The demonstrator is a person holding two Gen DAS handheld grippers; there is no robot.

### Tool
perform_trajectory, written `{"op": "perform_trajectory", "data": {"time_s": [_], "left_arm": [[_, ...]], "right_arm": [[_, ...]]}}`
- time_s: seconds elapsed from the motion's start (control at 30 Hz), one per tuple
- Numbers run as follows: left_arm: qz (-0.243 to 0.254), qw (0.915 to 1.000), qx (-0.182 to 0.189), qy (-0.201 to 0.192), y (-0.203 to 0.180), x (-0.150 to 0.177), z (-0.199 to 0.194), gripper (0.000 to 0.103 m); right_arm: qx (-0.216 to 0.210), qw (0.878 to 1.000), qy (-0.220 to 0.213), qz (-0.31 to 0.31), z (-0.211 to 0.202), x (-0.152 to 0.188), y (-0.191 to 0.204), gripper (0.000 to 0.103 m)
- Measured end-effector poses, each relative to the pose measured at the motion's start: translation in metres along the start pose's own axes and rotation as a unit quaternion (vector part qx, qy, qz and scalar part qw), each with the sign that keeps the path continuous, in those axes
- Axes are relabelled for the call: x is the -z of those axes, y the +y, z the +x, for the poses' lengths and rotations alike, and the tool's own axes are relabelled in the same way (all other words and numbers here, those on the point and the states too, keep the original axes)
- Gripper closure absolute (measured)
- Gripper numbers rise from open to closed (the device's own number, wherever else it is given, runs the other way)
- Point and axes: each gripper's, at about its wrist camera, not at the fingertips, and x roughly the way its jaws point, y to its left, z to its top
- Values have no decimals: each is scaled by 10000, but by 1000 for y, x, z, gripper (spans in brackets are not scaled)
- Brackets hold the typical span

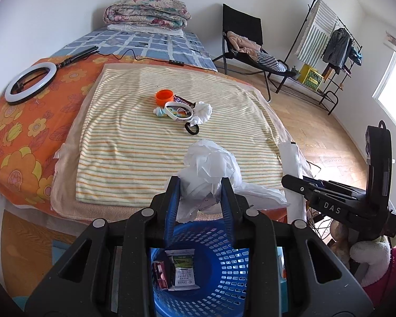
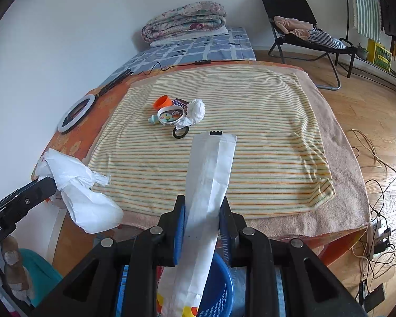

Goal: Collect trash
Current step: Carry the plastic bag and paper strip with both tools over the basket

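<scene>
In the basket: two wrappers are seen lying at the bottom of the blue basket [image 1: 224,277] — a white-and-green packet [image 1: 183,270] and a small red one [image 1: 159,274]; this part is judged done.
Left gripper [image 1: 200,190]: its jaws are closed on a crumpled white plastic bag [image 1: 211,163], which is held just above the basket rim.
Right gripper [image 2: 202,211]: its jaws are closed on a long flat white paper bag [image 2: 211,174], whose lower end is hung over the basket.
Progress: roughly midway, as judged — two pieces are binned, two are carried and not yet released.
Left on the striped blanket [image 1: 134,142]: one cluster at the middle, well apart from the basket.
Cluster count: one orange cup [image 1: 165,97], one dark candy wrapper [image 1: 183,101], one white wristband [image 1: 179,111], one crumpled tissue [image 1: 203,111], one black hair tie [image 1: 192,128], one small teal item [image 1: 159,111] — six are counted.
Trash among them: the tissue and candy wrapper are judged trash; the rest cannot be told.
</scene>
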Motion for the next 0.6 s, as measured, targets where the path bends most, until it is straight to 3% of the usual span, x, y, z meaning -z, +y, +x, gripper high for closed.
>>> {"op": "perform_trajectory", "data": {"time_s": [0.6], "left_arm": [[-79,9979,-23,636,3,61,21,73]], "right_arm": [[-53,9990,412,-150,22,54,16,79]]}}
